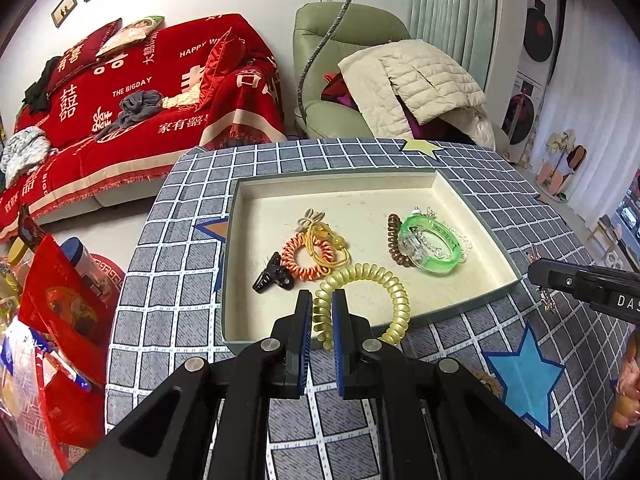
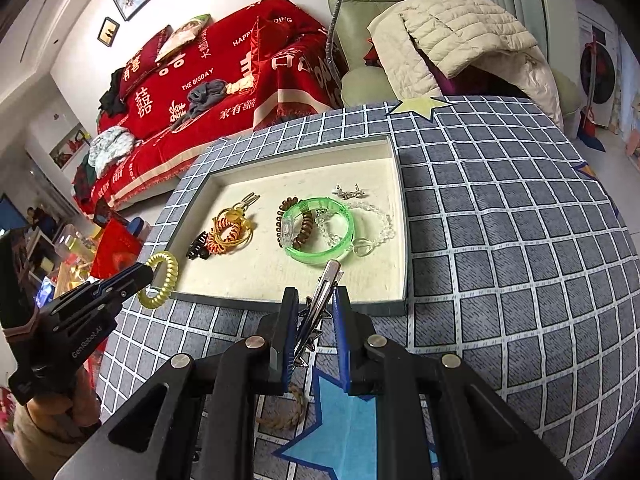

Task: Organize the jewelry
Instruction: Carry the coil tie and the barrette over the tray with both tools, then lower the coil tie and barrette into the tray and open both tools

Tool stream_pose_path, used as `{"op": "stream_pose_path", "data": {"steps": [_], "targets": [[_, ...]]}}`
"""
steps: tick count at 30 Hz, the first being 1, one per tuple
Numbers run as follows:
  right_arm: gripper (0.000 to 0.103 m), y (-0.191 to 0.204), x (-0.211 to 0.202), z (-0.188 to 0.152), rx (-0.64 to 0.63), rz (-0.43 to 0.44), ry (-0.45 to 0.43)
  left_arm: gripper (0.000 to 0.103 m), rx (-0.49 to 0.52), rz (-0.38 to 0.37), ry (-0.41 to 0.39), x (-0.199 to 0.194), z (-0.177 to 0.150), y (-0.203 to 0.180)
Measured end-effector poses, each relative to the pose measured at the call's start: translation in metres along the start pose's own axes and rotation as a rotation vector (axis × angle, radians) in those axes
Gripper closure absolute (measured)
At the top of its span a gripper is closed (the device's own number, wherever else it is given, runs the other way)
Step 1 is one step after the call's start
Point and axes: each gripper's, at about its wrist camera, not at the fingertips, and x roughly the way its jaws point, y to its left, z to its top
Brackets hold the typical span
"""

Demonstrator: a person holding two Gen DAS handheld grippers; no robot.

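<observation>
My left gripper [image 1: 322, 300] is shut on a yellow spiral hair tie [image 1: 394, 292], held over the near edge of the grey tray [image 1: 476, 204]; it also shows in the right wrist view [image 2: 162, 276]. My right gripper [image 2: 316, 300] is shut on a silver hair clip [image 2: 326, 284] just before the tray's near wall [image 2: 280, 304]. In the tray lie a black claw clip [image 1: 272, 274], an orange spiral tie [image 1: 306, 258], a brown spiral tie [image 1: 396, 242], a green bangle [image 1: 434, 242] and a clear bead bracelet [image 2: 372, 220].
A braided brown bracelet [image 2: 286, 412] lies on the checked tablecloth [image 2: 500, 240] under my right gripper. A red sofa [image 1: 132, 92] and a green armchair [image 1: 320, 80] with a cream jacket stand behind the table. Red bags [image 1: 64, 320] sit at the left.
</observation>
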Motion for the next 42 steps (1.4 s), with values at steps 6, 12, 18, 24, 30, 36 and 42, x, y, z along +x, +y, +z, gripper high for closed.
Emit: {"op": "stream_pose_path", "data": {"steps": [6,12,18,24,30,36,42], "targets": [[0.084,0.003,0.009,0.017,-0.015,0.001,-0.006,0.072,-0.005,-0.003,0.005,0.012,0.015,0.002],[0.084,0.006,0.024,0.033,-0.034,-0.010,0.003,0.072,-0.009,-0.001,0.007,0.026,0.033,0.004],[0.084,0.006,0.036,0.047,-0.042,-0.013,0.007,0.072,-0.011,0.014,-0.003,0.039,0.054,0.004],[0.084,0.001,0.048,0.053,-0.027,-0.002,0.027,0.072,-0.016,0.019,0.016,0.052,0.054,0.006],[0.084,-0.004,0.064,0.046,-0.027,0.000,0.072,0.072,-0.002,0.019,0.069,0.071,0.038,0.003],[0.084,-0.008,0.085,0.038,-0.014,-0.004,0.120,0.072,0.016,0.021,0.110,0.088,0.026,-0.004],[0.084,-0.014,0.099,0.041,-0.001,-0.034,0.116,0.072,0.052,0.100,0.111,0.102,0.023,-0.010]]}}
